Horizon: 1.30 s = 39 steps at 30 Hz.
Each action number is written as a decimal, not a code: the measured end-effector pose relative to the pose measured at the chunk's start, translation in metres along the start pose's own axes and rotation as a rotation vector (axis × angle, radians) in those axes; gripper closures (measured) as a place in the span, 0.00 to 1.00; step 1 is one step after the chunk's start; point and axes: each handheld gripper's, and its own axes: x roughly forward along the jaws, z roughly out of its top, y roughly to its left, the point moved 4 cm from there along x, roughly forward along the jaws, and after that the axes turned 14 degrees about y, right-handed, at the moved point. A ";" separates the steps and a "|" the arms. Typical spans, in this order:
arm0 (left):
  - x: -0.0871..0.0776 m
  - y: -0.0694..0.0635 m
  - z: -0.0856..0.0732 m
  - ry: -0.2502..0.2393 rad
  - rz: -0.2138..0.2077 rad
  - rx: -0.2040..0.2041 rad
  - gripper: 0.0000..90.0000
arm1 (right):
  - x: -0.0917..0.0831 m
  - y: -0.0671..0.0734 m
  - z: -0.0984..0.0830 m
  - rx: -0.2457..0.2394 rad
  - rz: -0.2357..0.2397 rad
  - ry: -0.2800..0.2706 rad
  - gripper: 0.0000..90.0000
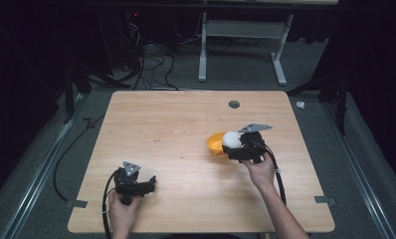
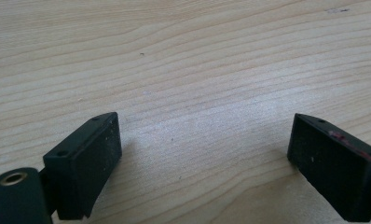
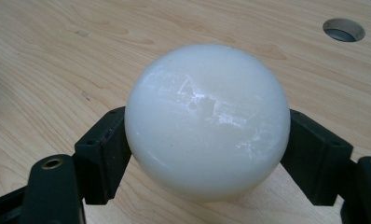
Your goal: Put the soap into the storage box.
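- The right tool (image 3: 207, 154) was clenched on a smooth, glossy white ball (image 3: 207, 121), with one black jaw pressed against each side of it.
- In the right gripper view the white ball sat between the jaws and was wider than the pads, so it bulged above and in front of them.
- In the high view the right tool (image 1: 234, 144) was at the right half of the light wooden surface (image 1: 176, 129), and the person's right hand (image 1: 259, 169) held it from behind.
- The white ball (image 1: 231, 139) was there just beside a small orange plastic bowl (image 1: 215, 143); it seemed to be at the bowl's rim, but I could not tell if they were touching.
- A grey three-cornered plate stood on top of the right tool.
- A round grey hole (image 1: 234, 104) was in the surface, farther from the person than the bowl.
- The left tool (image 2: 204, 149) was released: its two black jaws stood wide apart with bare wood between them.
- In the high view the left tool (image 1: 151, 183) was near the front left corner of the surface, in the person's left hand (image 1: 121, 211), well apart from the ball and the bowl.
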 end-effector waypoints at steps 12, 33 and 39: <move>0.000 0.000 0.000 0.000 0.000 0.000 0.11 | 0.017 -0.002 0.008 0.017 -0.001 0.020 0.26; 0.000 0.000 0.000 0.000 -0.001 0.000 0.11 | 0.039 -0.003 0.019 0.033 -0.026 0.053 0.26; 0.000 0.000 0.000 0.000 -0.001 0.001 0.11 | 0.045 -0.001 0.024 0.020 -0.032 0.066 0.26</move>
